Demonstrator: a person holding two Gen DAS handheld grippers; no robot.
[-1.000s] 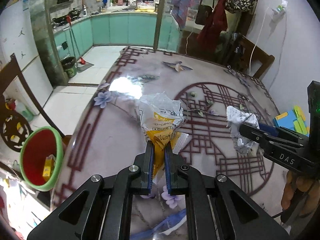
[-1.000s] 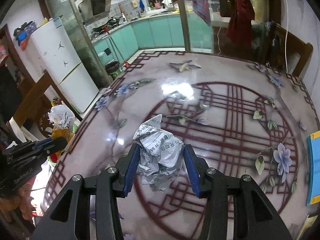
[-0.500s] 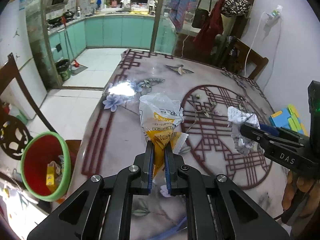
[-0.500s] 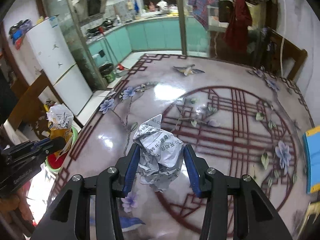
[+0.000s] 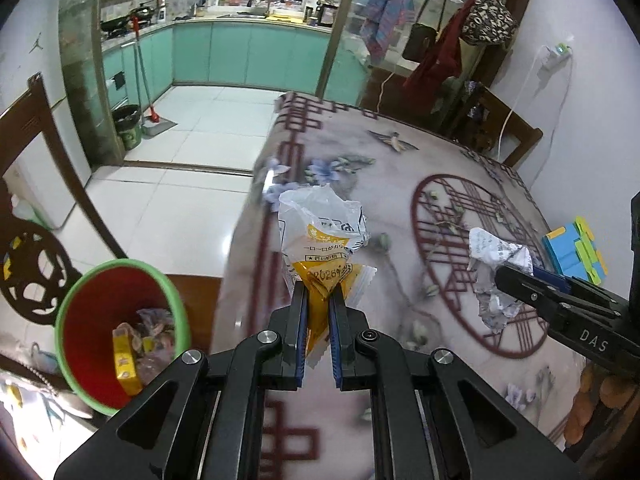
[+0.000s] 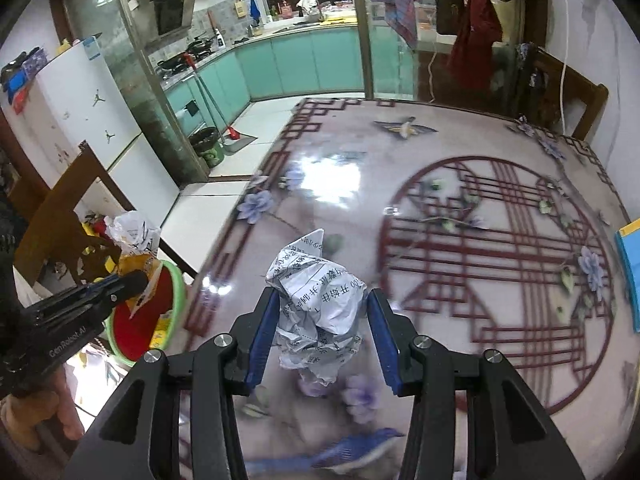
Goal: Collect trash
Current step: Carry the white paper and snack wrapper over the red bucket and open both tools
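My left gripper [image 5: 318, 312] is shut on a yellow and white snack wrapper [image 5: 322, 240] and holds it above the table's left edge. A red bin with a green rim [image 5: 116, 328] stands on the floor to its lower left, with trash inside. My right gripper [image 6: 322, 320] is shut on a crumpled ball of printed paper [image 6: 316, 304] above the patterned table [image 6: 480, 240]. The paper ball [image 5: 496, 264] and right gripper also show at the right of the left wrist view. The left gripper with its wrapper [image 6: 134, 236] shows over the bin [image 6: 160, 312] in the right wrist view.
A dark wooden chair [image 5: 36, 184] stands left of the bin. Blue and yellow blocks [image 5: 574, 248] lie at the table's right edge. Another chair [image 6: 568, 92] stands at the far side. A kitchen with teal cabinets [image 5: 248, 56] lies beyond.
Both grippers have moved left toward the table's edge with their trash still held. The bin has come closer in both views, and the left gripper now hangs near its rim.
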